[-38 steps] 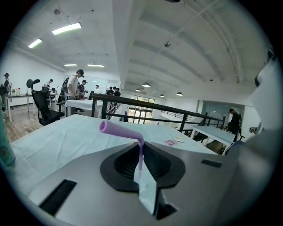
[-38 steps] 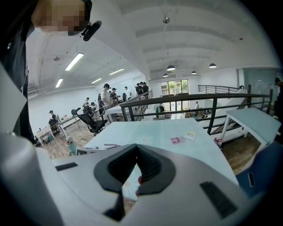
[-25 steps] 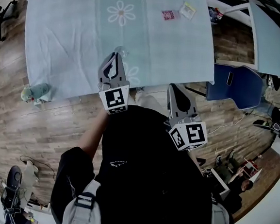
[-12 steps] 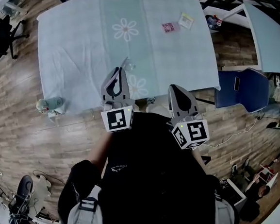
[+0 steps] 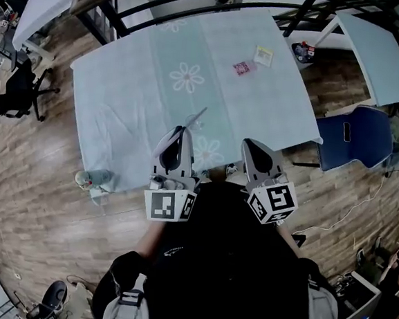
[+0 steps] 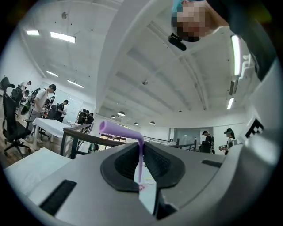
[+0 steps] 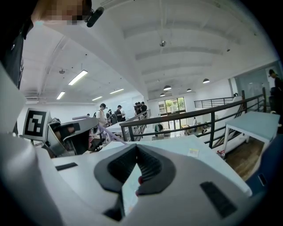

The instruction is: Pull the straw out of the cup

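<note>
Straw [image 6: 119, 130], purple and bent, is pinched in the left gripper [image 6: 140, 148] at frame centre; the right gripper [image 7: 136, 148] is closed on nothing.

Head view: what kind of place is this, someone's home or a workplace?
Probably a big shared workspace or lab hall, not a home: cloth-covered tables, a black metal railing, ceiling strip lights and groups of people standing about.
</note>
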Motion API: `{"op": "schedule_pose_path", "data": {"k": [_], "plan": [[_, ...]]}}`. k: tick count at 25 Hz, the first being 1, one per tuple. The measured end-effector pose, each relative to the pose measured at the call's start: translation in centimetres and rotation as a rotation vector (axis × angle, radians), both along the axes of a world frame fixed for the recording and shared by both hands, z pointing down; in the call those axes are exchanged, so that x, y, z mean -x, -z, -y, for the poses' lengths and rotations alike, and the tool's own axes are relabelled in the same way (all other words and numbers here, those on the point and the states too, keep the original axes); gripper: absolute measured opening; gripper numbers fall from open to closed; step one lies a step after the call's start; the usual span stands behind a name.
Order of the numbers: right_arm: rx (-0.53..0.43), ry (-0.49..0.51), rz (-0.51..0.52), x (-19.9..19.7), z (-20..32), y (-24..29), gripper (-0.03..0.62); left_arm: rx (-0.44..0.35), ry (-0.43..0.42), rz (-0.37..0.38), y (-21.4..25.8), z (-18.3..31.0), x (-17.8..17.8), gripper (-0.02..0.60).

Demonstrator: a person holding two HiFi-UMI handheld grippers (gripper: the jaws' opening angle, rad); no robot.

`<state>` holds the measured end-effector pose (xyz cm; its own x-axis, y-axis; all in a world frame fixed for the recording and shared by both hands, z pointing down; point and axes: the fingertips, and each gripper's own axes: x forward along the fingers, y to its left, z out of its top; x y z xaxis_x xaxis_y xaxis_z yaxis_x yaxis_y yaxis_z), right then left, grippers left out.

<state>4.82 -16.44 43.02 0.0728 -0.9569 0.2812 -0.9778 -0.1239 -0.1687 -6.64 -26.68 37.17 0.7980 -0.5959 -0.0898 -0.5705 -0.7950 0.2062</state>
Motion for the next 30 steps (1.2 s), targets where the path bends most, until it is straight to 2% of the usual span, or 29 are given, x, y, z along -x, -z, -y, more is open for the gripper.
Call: {"op": "schedule_pose_path", "data": {"k": [10,14,18,24,30], "plan": [[-0.05,-0.072,0.002,0.0,-1.1,0.5,0.009,-0.075,-0.133,-0.075,3.7,-2.4,-0.2,0.038],[-0.062,-0.08,-0.004,-0.2,-1.0,0.7,0.009,-0.048,-0.138,-0.08,3.2,-2.4,-0.4,0.038],[-0.083,-0.08,-0.022,-0.3,-0.8,1.2,0.009,-0.059,-0.145,-0.081,3.3,-2.8,-0.5,0.038],[-0.152,-0.162,-0.034,-0.8,-1.1,2.6,0.009,-0.025,-0.137,-0.07,2.5,-1.6,-0.1,0.038],[-0.14,-0.192,-0.039,-1.3,-1.2,2.2,0.009,-0.031,-0.145,-0.069,2.3,-1.5,-0.4,0.038]]}}
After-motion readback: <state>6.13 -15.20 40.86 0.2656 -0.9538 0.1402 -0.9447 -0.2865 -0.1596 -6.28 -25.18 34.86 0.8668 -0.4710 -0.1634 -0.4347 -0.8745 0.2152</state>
